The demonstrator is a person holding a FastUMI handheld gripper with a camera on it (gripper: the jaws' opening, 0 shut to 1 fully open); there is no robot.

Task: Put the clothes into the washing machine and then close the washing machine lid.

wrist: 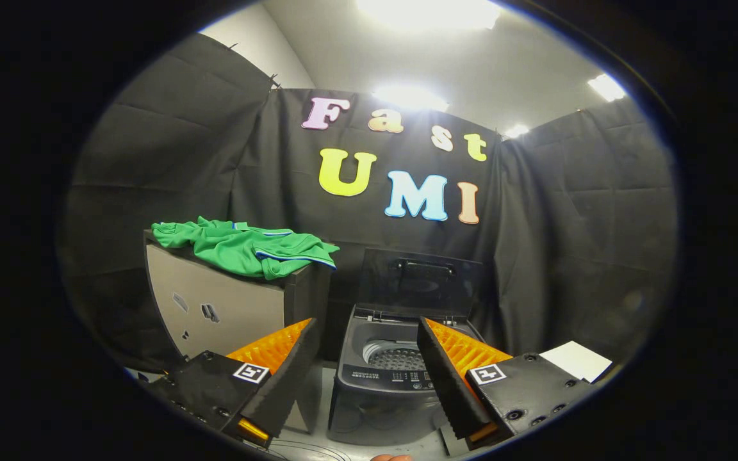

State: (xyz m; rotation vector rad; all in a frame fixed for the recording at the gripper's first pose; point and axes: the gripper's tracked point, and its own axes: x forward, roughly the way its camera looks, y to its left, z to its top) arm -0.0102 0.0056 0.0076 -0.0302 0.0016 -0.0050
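Note:
A green garment with blue and white trim point(245, 246) lies crumpled on top of a grey cabinet point(228, 307), beyond my left finger. A small dark top-loading washing machine point(385, 384) stands on the floor just ahead, seen between my fingers. Its lid point(423, 282) stands upright at the back, and the perforated drum point(398, 355) shows inside with nothing visible in it. My gripper point(366, 333) is open, fingers wide apart with nothing between them, well short of both the garment and the machine.
Black cloth walls close the booth on three sides. The cabinet stands directly left of the washing machine. A white sheet point(577, 360) lies to the right beyond my right finger. Grey floor lies in front of the machine.

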